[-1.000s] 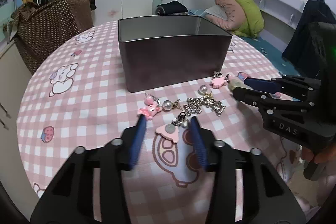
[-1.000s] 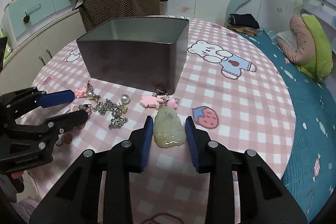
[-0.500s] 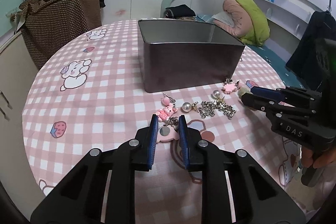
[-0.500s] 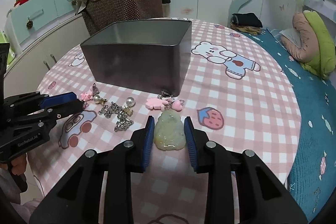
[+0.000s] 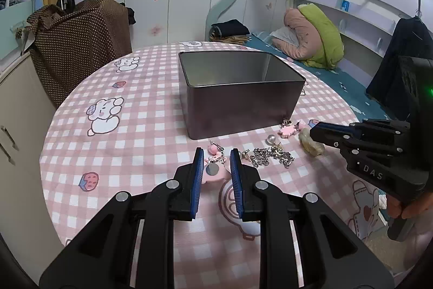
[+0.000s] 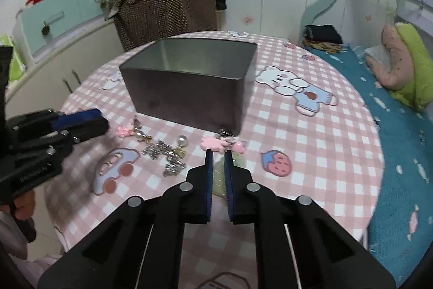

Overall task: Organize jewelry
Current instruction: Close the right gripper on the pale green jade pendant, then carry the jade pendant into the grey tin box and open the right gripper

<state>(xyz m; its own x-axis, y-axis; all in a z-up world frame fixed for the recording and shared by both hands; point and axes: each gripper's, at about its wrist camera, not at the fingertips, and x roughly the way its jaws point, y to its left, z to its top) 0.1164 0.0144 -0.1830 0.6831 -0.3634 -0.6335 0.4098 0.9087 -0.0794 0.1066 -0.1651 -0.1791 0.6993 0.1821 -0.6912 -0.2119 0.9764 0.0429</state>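
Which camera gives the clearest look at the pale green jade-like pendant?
The left wrist view: the pale green jade-like pendant lies exposed on the pink checked tablecloth, partly behind the right gripper. In the right wrist view the pendant is a blurred sliver between nearly closed blue pads.

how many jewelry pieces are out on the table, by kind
pink charms: 4
pearl beads: 2
silver chain pile: 1
pale green pendant: 1
total: 8
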